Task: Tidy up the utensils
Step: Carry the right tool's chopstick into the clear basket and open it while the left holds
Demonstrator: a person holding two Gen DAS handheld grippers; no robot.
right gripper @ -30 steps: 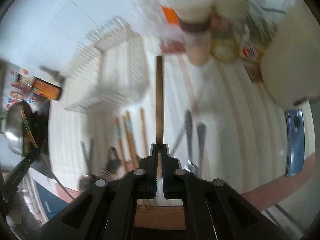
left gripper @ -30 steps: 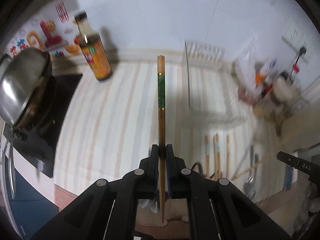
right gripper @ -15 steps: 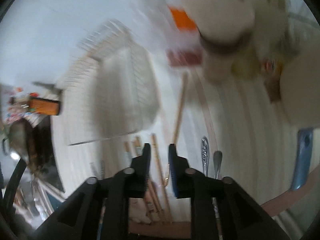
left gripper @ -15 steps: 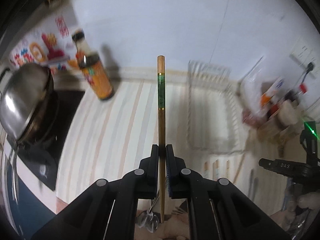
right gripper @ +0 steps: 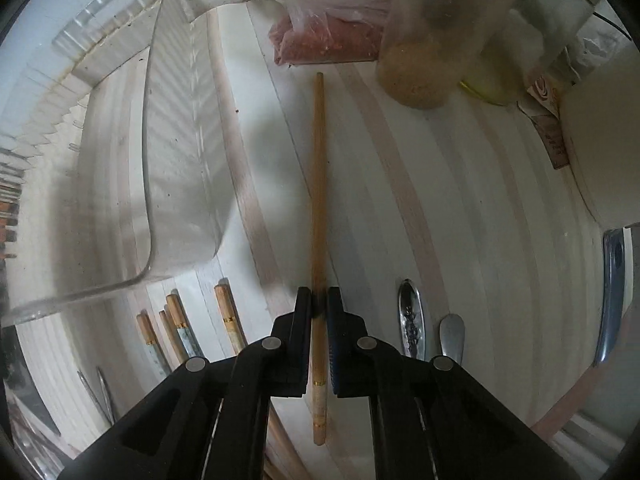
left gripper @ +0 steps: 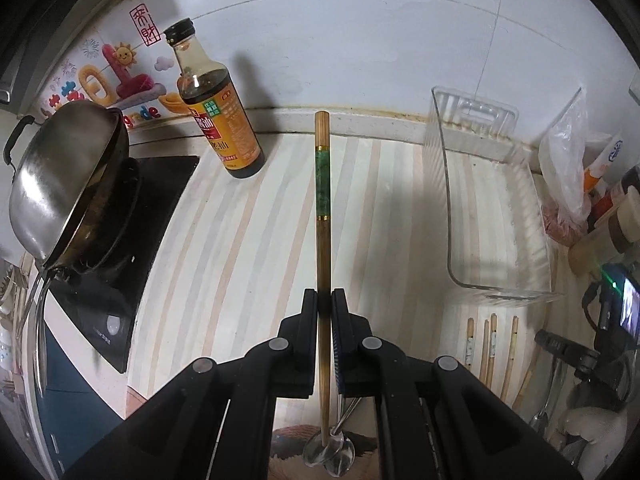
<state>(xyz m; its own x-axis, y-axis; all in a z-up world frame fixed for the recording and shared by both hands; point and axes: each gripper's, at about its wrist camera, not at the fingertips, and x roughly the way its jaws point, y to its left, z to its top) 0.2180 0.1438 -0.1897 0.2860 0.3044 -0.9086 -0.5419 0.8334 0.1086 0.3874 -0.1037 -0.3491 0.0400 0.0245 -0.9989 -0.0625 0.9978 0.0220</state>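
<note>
So left gripper (left gripper: 325, 304) pinching green-banded wooden chopstick (left gripper: 322, 200) | right gripper (right gripper: 319, 300) nipping plain wooden chopstick (right gripper: 318, 184) | light, stiff, slick, I'd grip mid-shaft

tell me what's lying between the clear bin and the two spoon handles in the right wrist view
A plain wooden chopstick, gripped by the right gripper, runs across the striped counter between the clear bin and the spoon handles.

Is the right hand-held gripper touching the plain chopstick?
Touching. The right wrist view shows the right hand-held gripper with both fingers closed against the plain chopstick, no gap visible.
</note>
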